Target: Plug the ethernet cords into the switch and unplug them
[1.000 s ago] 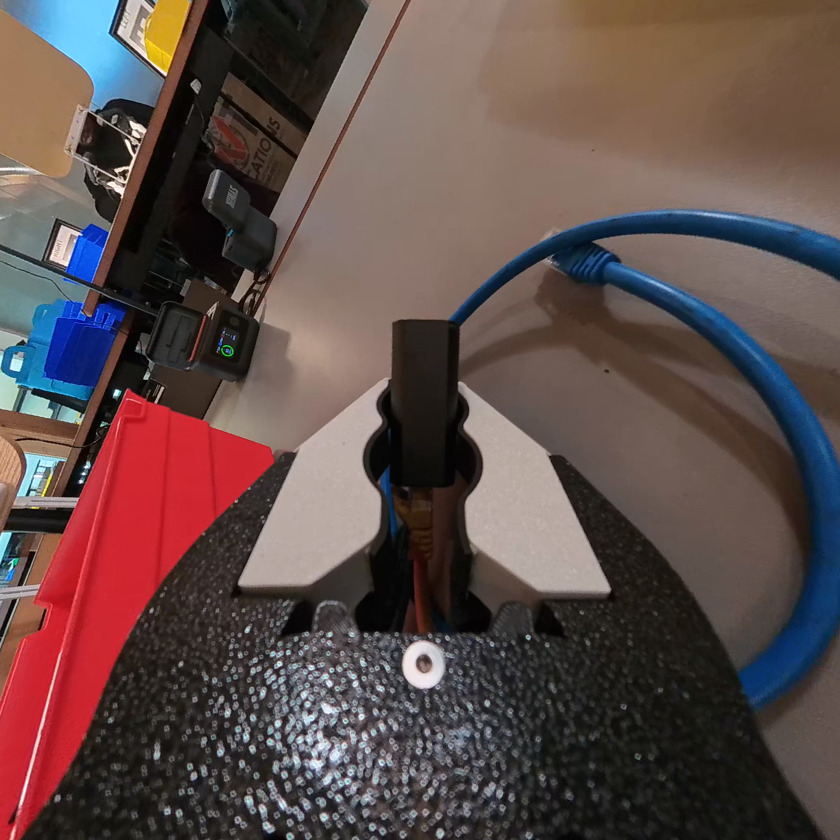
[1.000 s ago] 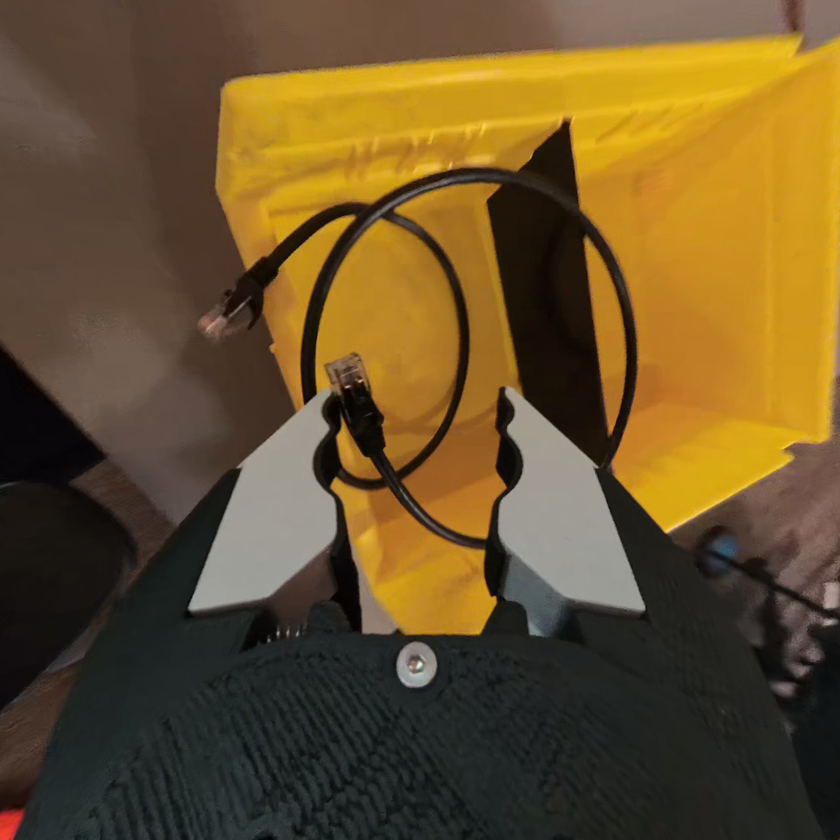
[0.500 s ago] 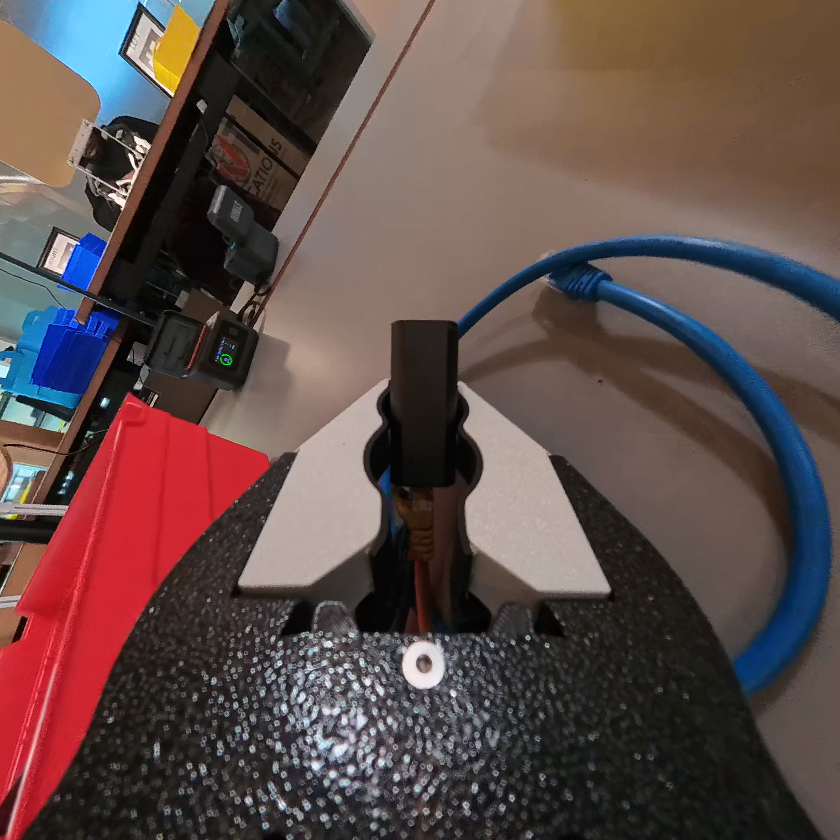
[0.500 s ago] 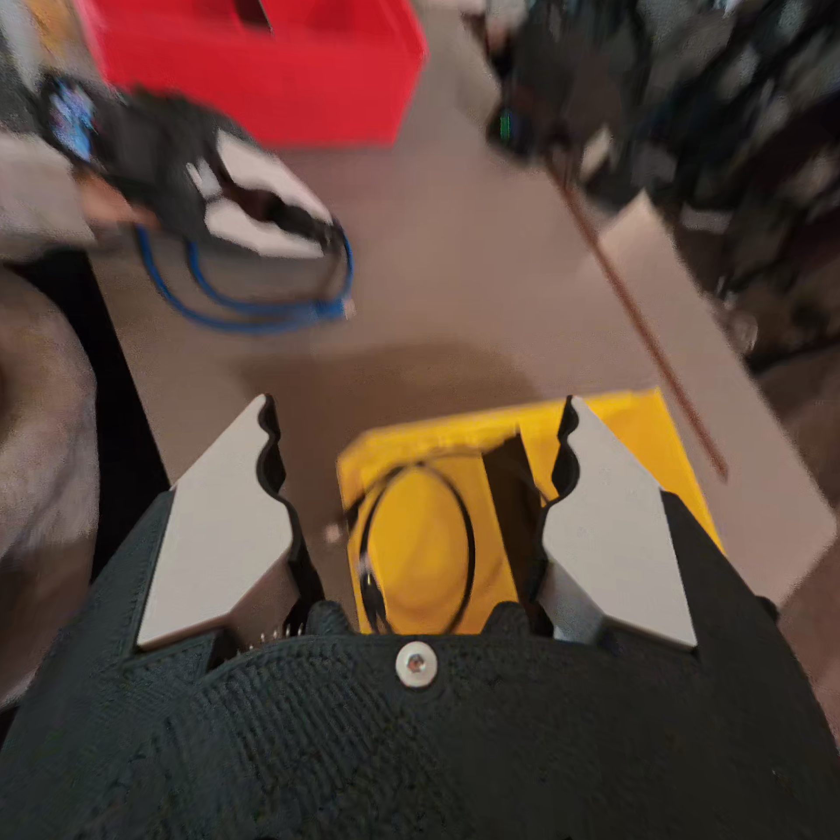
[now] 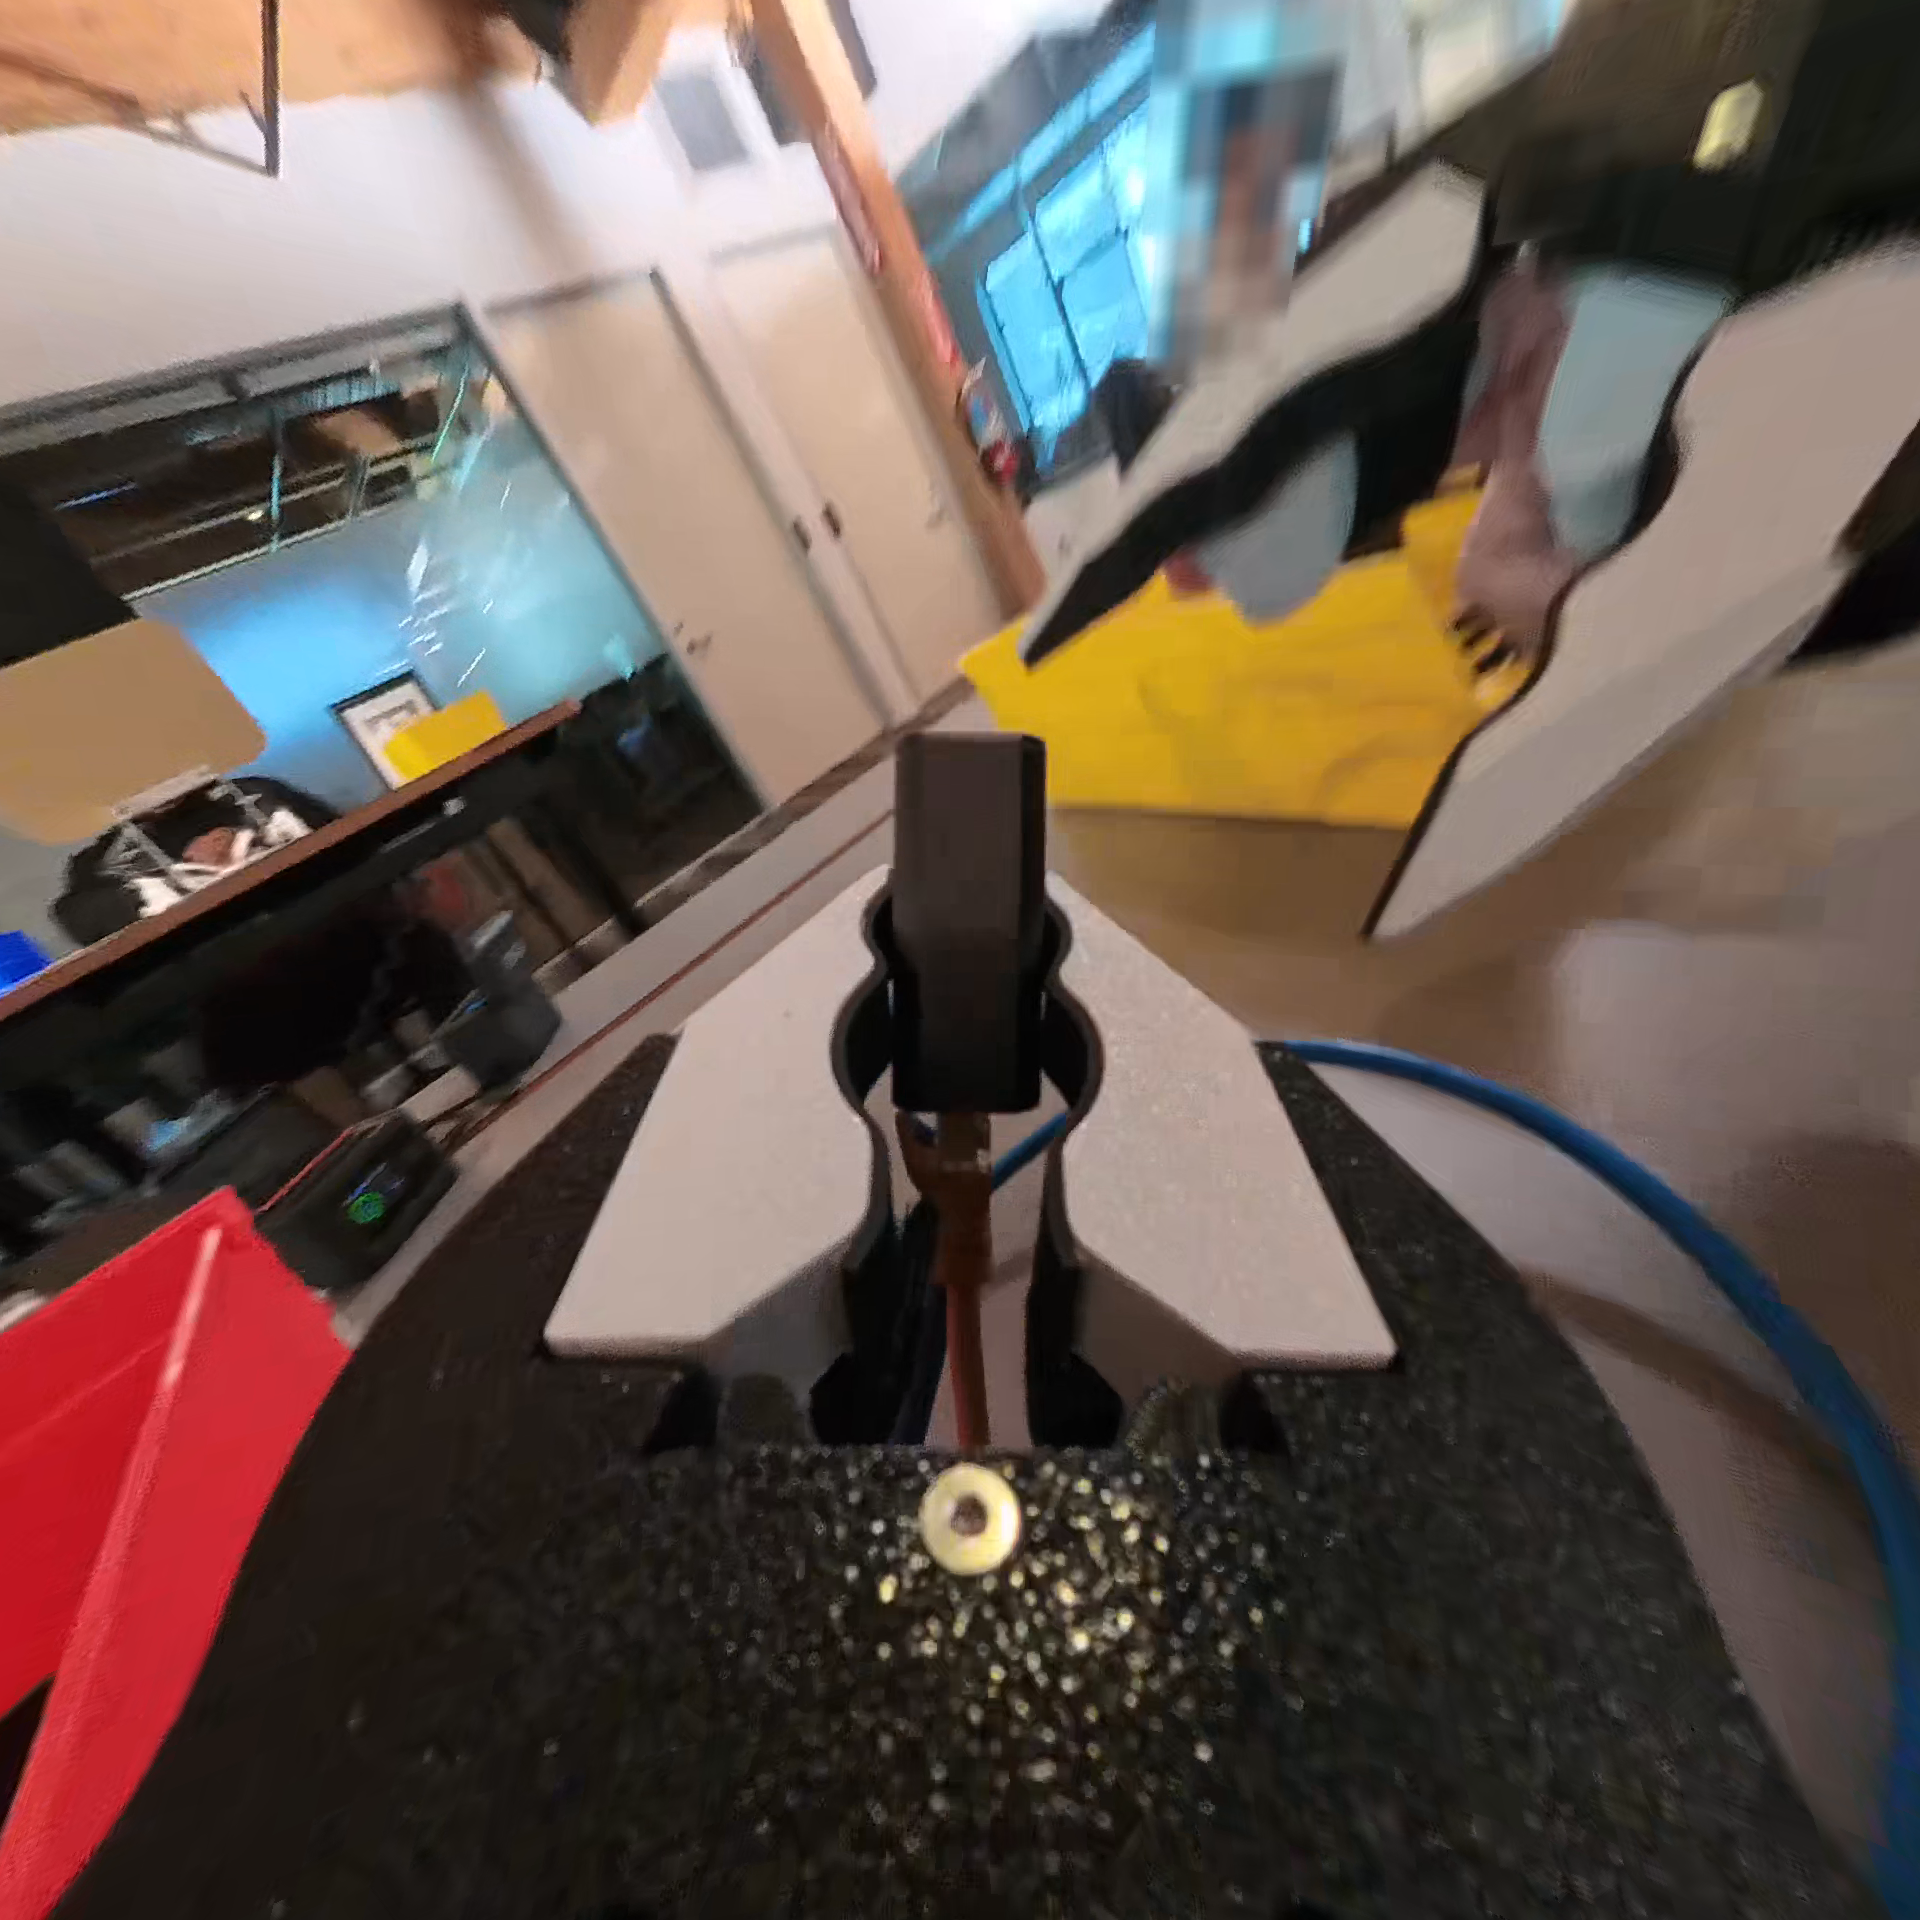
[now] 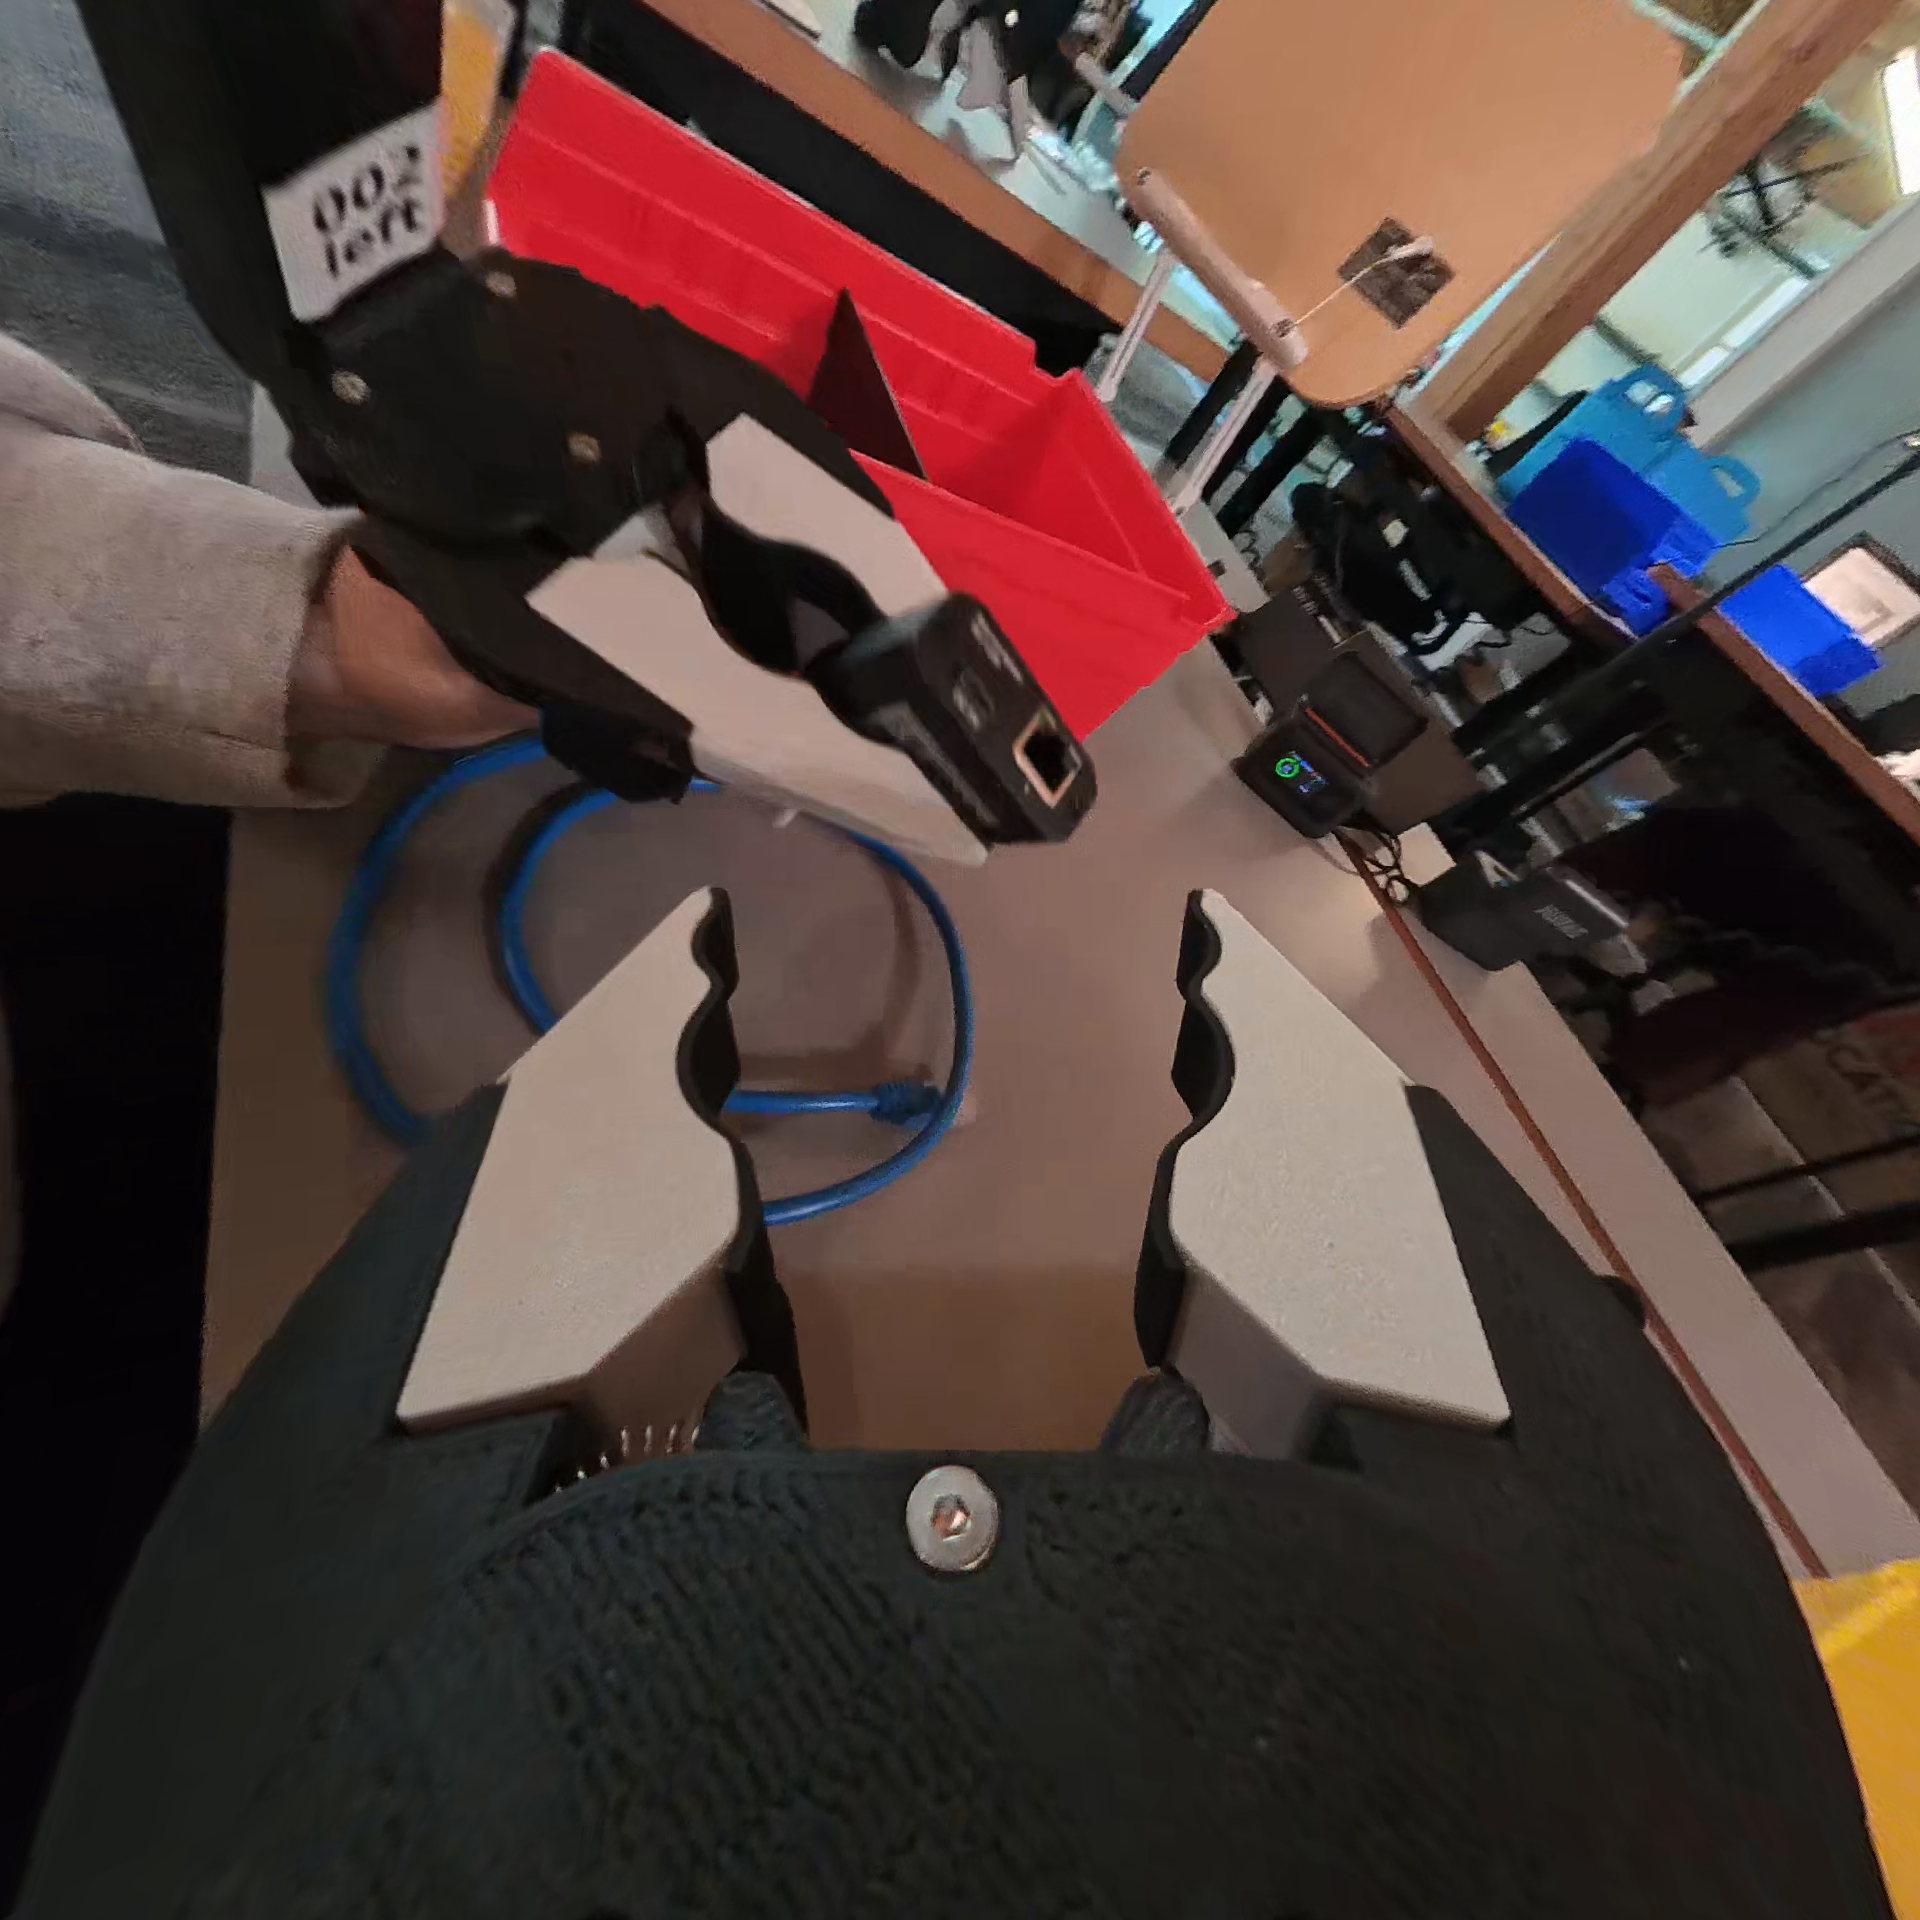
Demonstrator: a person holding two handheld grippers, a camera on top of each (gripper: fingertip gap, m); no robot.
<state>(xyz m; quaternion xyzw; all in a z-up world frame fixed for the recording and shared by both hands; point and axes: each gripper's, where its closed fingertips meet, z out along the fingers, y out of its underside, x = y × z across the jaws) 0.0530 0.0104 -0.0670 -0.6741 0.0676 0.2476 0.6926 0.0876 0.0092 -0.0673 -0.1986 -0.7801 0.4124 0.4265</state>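
Black switch [image 6: 961,717] clamped between the left gripper [image 5: 971,987] fingers, held up off the table [image 6: 1091,1039] with its open port turned toward the right gripper [image 6: 951,997]. Probably held aloft so that a plug can be pushed straight in against a steady grip rather than against a loose box sliding on the top. Brown cord [image 5: 961,1320] already seated in the near end of the switch, running back between the left fingers. Right gripper with fingers wide apart and nothing between them, facing the switch port; likely free for fetching the next cord. Blue cord [image 6: 644,1039] coiled loose on the table below the switch, its plug [image 6: 904,1101] lying flat, unplugged, within easy reach of the right gripper.

Smooth beige-grey tabletop, matte, with a thin reddish strip along its far edge. Red bin [image 6: 831,343] with a dark divider behind the left gripper, yellow bin [image 5: 1247,717] on the opposite side. Small black device [image 6: 1309,779] with a lit green ring near the table edge. Beyond, an office: a wooden-topped desk, blue bins [image 6: 1621,520], glass partitions, pale doors, a timber post. Left view smeared with blur, so fine detail there not to be trusted.
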